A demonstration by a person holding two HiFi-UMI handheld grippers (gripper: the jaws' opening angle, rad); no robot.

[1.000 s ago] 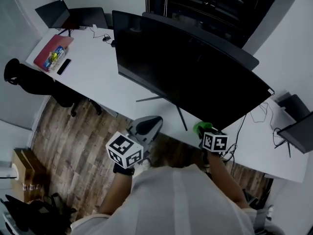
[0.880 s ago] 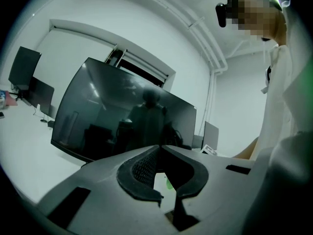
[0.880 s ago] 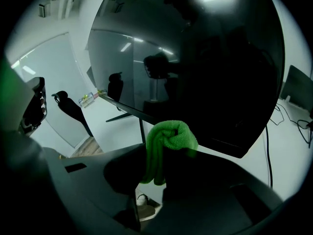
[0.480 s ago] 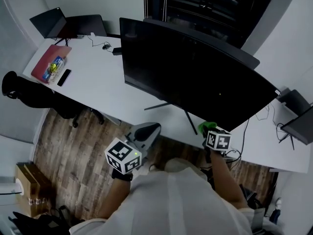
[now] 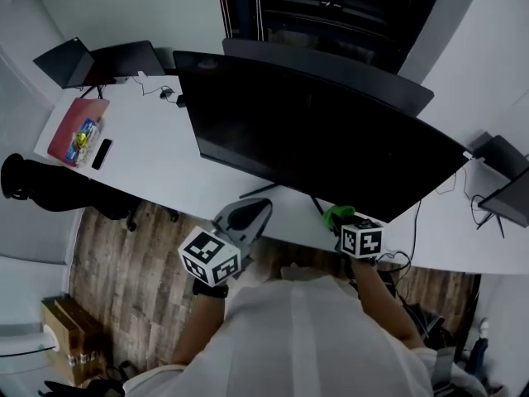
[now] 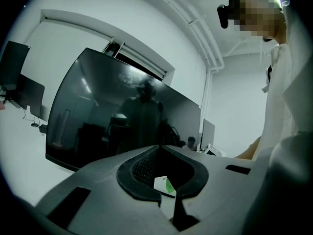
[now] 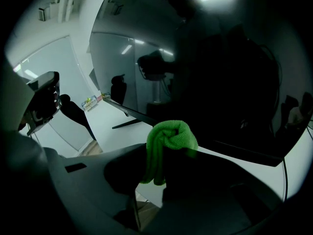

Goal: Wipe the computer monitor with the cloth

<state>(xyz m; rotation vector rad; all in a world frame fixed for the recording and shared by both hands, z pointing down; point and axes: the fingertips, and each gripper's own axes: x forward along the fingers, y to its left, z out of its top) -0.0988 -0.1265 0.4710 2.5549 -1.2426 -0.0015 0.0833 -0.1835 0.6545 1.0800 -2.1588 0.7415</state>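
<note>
Cloth (image 7: 168,143), green and bunched, stays clamped in the right gripper (image 5: 344,221) just under the monitor (image 5: 314,139), scarcely nearer than before, so wiping hasn't begun; left gripper (image 5: 248,216) hangs closed, empty.

Monitor (image 5: 314,151) stands mid-desk (image 5: 157,164) w/ a 2nd screen (image 5: 331,63) just behind it. A laptop (image 5: 66,60) is at the far-left corner, w/ a folder (image 5: 73,131) & phone (image 5: 101,154) side by side nr the left end. L gripper (image 5: 246,215) is off the desk's front edge, left of the monitor's stand (image 5: 273,188). R gripper (image 5: 337,218), w/ cloth (image 5: 332,212) in its jaws, is right of the stand, under the monitor's lower edge.
</note>
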